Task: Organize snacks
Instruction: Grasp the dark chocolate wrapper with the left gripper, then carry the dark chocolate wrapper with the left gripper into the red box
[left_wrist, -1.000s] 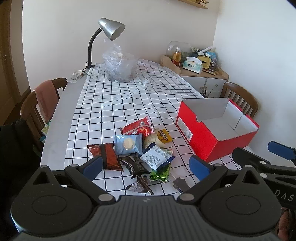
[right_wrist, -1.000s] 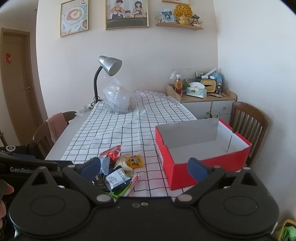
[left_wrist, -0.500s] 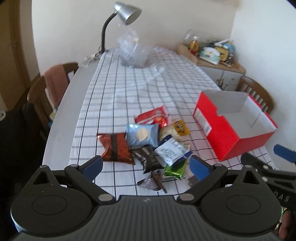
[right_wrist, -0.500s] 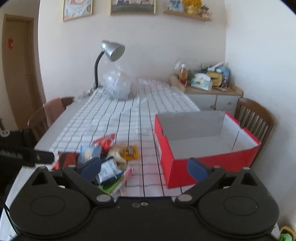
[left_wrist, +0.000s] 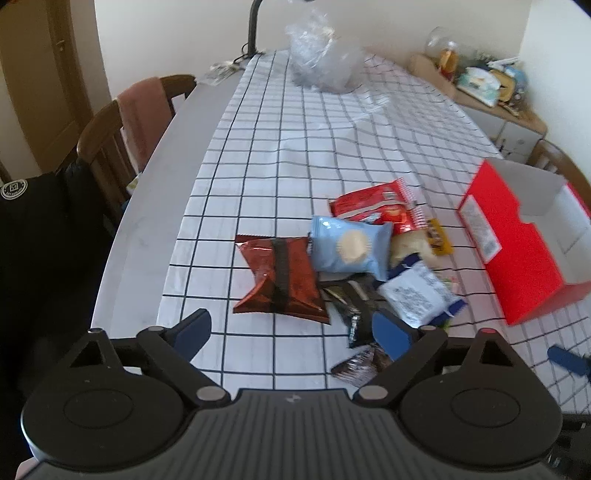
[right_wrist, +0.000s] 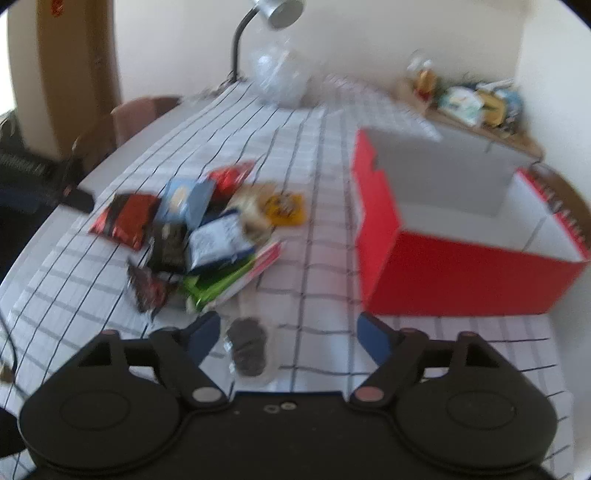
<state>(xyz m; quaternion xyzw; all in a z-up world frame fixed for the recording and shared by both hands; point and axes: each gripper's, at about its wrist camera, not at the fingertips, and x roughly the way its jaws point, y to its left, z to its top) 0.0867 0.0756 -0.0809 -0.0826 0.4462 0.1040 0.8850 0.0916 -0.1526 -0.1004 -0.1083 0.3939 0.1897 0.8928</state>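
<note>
Both claws, left claw (left_wrist: 291, 332) and right claw (right_wrist: 286, 334), have just been narrowing yet grip nothing, so I might drag several overlapping snacks (left_wrist: 347, 247) piled on the surface (left_wrist: 258, 147) beside the red box (right_wrist: 461, 266).

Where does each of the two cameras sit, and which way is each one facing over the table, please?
Left wrist: on the left gripper, angled down at the snack pile; its own fingers show, and a blue tip of the other gripper at the right edge.
Right wrist: on the right gripper, angled down, jaws open over a clear pack of dark cookies; only its own fingers show.
Shared: the foil red-brown packet, light blue packet, red box.
</note>
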